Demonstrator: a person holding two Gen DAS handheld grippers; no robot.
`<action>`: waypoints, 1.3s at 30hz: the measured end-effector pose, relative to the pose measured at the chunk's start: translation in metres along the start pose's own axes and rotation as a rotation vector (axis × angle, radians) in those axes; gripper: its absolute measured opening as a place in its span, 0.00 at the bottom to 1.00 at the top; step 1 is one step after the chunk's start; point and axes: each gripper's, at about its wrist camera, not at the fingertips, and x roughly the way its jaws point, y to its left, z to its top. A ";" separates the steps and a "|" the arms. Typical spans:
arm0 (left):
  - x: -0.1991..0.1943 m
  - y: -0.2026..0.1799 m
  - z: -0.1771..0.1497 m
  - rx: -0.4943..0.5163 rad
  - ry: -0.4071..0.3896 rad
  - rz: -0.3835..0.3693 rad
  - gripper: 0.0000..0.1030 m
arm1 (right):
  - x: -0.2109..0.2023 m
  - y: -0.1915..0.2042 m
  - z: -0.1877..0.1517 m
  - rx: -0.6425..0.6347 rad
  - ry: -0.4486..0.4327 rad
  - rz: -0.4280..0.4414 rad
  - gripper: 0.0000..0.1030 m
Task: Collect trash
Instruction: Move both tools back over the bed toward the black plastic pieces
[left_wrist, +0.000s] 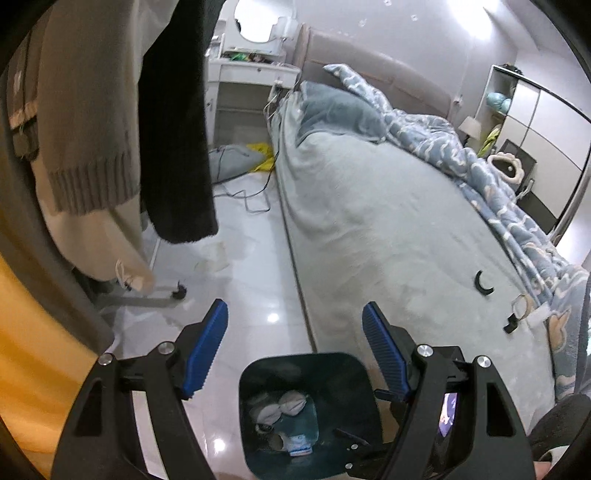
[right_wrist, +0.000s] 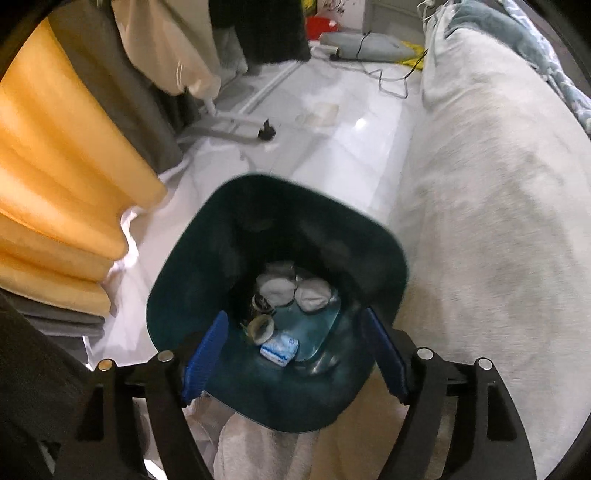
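Two sets of tongs hang over one dark teal bin (left_wrist: 310, 410), and everything here is placed from that bin.

Left of the bin, the yellow curtain (right_wrist: 62, 177) falls to the white floor (left_wrist: 258, 295), with hanging clothes (left_wrist: 92, 122) and the rack's wheeled foot (left_wrist: 179, 291) farther off on that side. The left gripper (left_wrist: 295, 350) has its blue pads spread wide with nothing between them; the bin's mouth sits just below and a little nearer than the gap.

In the right wrist view, the right gripper (right_wrist: 293, 354) is also wide and empty, its pads (right_wrist: 205, 354) flanking the bin's near rim, so it looks straight down the opening. On the bin's floor lie two white crumpled wads (right_wrist: 291, 288), a small round clear piece (right_wrist: 261, 326) and a blue-and-white packet (right_wrist: 279, 349). The packet carries printing, but it is too small to read; no brand or other writing can be made out anywhere.

Right of the bin, the bed (left_wrist: 388, 229) runs alongside, its long edge heading away from the tongs. Out on the sheet, beyond and to the right of the bin, lie a black crescent-shaped piece (left_wrist: 484, 284) and, nearer the patterned quilt (left_wrist: 517, 221), a small cluster of white and black bits (left_wrist: 521, 312); what they are I cannot tell. If these are the trash left to collect, they lie forward and to the right of the left gripper. They do not appear in the right wrist view, so which hand is nearer cannot be settled. The crescent's curve opens toward the quilt.
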 end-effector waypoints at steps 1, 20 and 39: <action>0.000 -0.003 0.001 0.005 -0.006 -0.001 0.76 | -0.007 -0.003 0.001 0.009 -0.020 -0.004 0.75; 0.027 -0.088 0.019 0.096 -0.049 -0.138 0.85 | -0.119 -0.103 -0.017 0.186 -0.284 -0.120 0.82; 0.085 -0.155 0.020 0.135 -0.018 -0.247 0.88 | -0.165 -0.216 -0.089 0.292 -0.373 -0.290 0.88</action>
